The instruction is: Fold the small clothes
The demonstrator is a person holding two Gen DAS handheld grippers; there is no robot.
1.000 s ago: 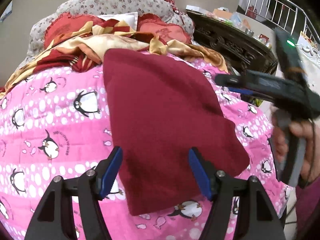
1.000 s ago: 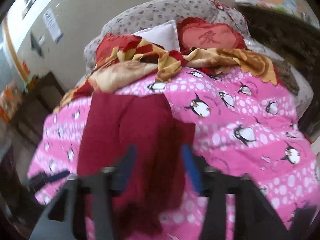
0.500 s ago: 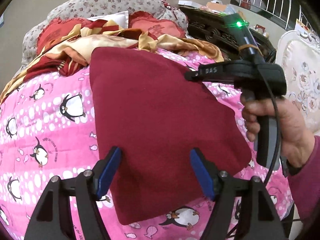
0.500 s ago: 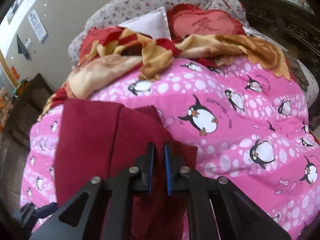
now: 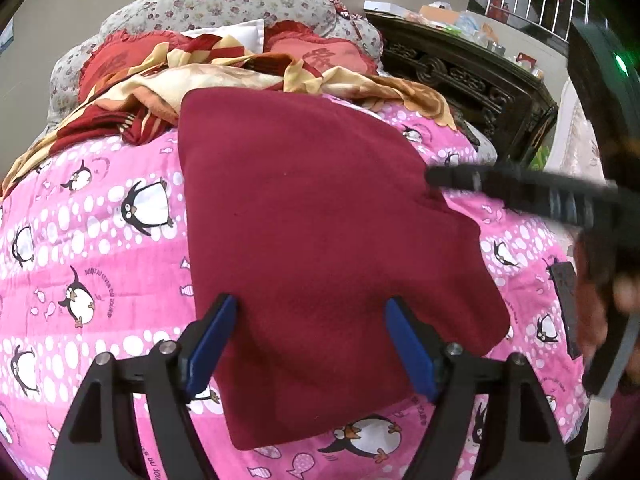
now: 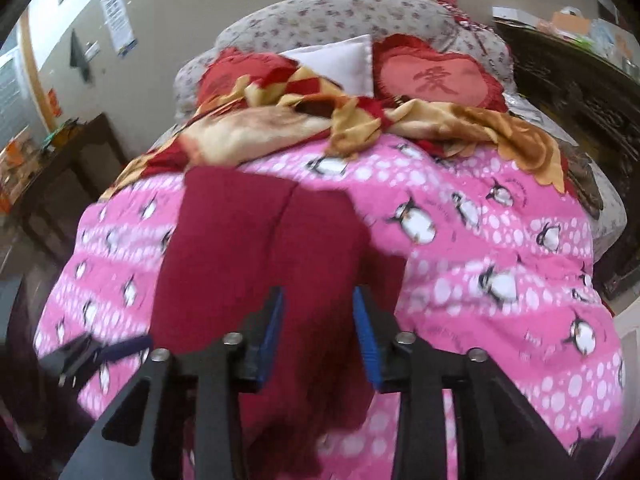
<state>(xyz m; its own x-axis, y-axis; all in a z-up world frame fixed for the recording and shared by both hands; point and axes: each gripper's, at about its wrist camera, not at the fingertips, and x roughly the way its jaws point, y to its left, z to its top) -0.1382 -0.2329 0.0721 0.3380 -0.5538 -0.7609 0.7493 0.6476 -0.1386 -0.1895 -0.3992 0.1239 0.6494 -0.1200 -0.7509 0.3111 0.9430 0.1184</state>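
A dark red garment [image 5: 320, 220] lies folded flat on the pink penguin quilt [image 5: 100, 240]. My left gripper [image 5: 311, 302] hovers over the garment's near end. Its jaws stand wide and are still opening, with cloth showing between them but not pinched. In the left wrist view, my right gripper [image 5: 436, 178] comes in blurred from the right, its tip at the garment's right edge. In its own view, the right gripper [image 6: 318, 294] is opening over the garment [image 6: 248, 248], and its blue pads are clear of the cloth. The left gripper [image 6: 92, 354] shows blurred at lower left.
A crumpled red and gold blanket [image 5: 224, 76] and heart-shaped cushions [image 6: 436, 76] fill the quilt's far end. Dark carved furniture [image 5: 472, 80] stands to the right. A dark flat handset [image 5: 564, 308] lies on the quilt's right edge. A hand [image 5: 616, 300] holds the right gripper.
The right gripper closed at the garment's right edge, then opened again and drew back to the right. The left gripper's jaws widened a little. The garment lies as before.
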